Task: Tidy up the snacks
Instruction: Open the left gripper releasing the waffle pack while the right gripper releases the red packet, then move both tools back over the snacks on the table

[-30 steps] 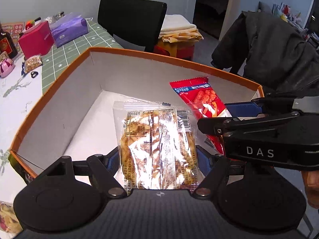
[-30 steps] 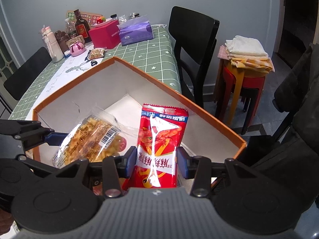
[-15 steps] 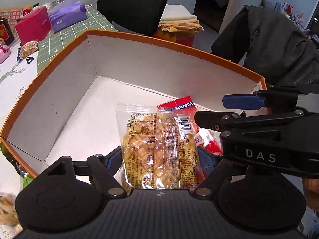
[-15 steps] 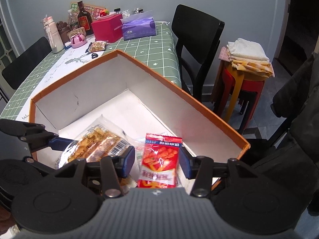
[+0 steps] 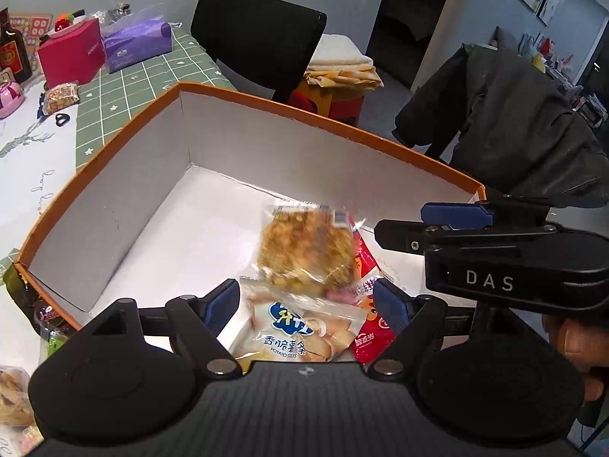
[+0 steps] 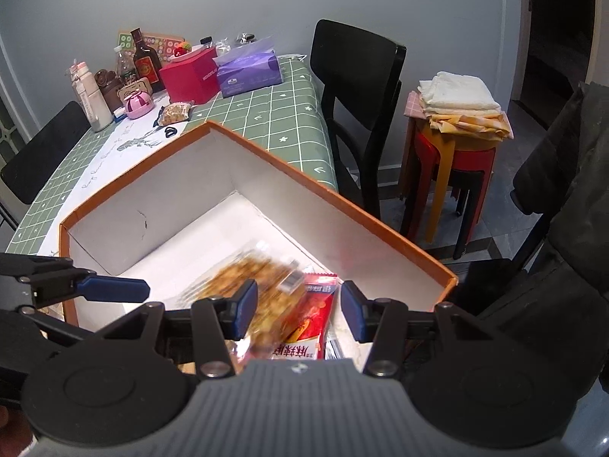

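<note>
Left gripper (image 5: 306, 302) spread, gripping nothing; clear snack bag (image 5: 304, 251) lies blurred just ahead in orange box (image 5: 114, 209). Right gripper (image 6: 298, 310) spread; red packet (image 6: 310, 321) lies between its fingers.

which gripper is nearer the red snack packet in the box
Right. The red foil snack packet lies between the open fingers of the right gripper, just below them. The left gripper hangs over the white potato-sticks bag, beside the packet.
</note>
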### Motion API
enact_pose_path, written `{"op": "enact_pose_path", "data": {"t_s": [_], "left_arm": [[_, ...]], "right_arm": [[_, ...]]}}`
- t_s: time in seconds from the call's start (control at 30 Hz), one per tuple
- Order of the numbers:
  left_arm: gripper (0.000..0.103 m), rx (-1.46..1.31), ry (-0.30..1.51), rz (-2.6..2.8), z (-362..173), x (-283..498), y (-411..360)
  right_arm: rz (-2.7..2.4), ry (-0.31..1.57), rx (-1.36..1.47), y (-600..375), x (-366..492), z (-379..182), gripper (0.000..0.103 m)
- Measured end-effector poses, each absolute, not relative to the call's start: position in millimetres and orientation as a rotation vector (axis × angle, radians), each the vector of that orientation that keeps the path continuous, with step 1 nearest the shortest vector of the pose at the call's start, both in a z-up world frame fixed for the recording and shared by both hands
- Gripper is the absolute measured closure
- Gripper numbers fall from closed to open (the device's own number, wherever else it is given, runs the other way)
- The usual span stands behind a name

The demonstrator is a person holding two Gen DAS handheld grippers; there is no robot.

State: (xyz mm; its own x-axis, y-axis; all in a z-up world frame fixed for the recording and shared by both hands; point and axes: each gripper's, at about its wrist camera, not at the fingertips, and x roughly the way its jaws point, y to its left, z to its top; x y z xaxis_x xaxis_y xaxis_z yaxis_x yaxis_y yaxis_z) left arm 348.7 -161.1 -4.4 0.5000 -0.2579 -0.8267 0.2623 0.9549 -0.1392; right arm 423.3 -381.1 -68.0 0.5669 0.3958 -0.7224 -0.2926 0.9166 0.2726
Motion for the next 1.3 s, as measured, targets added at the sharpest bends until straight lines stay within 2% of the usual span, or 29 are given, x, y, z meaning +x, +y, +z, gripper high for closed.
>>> {"op": "enact_pose_path", "data": {"t_s": [0.73,1.3], "left_arm": [[0.01,0.006,0.909,-0.223,44.1,317.1,-106.7],[0.009,-0.004,0.877,-0.134,66.4,260.1,-18.4]], "right_arm": [[0.43,0.832,0.132,-364.0,398.7,-38.4,0.055],[0.546,0.759,0.062,-303.0,353.4,0.1,0.054]]}}
